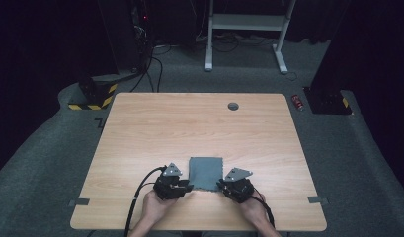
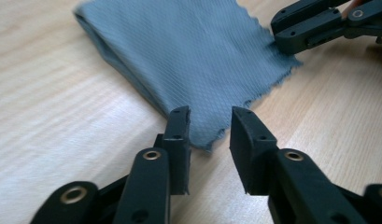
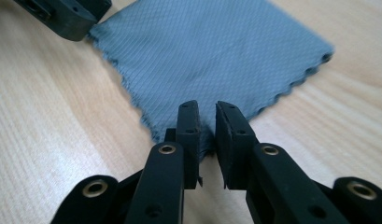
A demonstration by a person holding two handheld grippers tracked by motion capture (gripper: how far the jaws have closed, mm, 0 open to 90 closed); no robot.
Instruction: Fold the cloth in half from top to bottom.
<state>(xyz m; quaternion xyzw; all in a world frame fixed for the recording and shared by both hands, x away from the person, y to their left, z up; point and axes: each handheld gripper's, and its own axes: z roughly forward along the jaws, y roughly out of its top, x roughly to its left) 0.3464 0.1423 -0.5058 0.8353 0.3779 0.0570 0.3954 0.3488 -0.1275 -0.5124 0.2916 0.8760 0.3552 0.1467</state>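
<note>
While both hands are kept low at the near edge of the table [image 1: 140,123], a folded grey cloth [image 1: 206,173] is seen lying flat on the wood, close to that near edge and about midway between the left and right edges. The cloth is folded along its left side, and its near edge is wavy.

The left gripper [image 1: 179,186] is held at the near left corner of the cloth. In the left gripper view, its jaws are spread apart, and the corner of the cloth [image 2: 198,65] is seen between them, lying flat on the table. The cloth is not pinched by them.

The right gripper [image 1: 231,187] is held at the near right corner of the cloth. In the right gripper view, a small gap is left between its jaws, and the corner of the cloth [image 3: 216,51] is reached by that gap. It cannot be told if the cloth is pinched there.

A small round grey cap [image 1: 233,106] is set in the table near the far edge.
</note>
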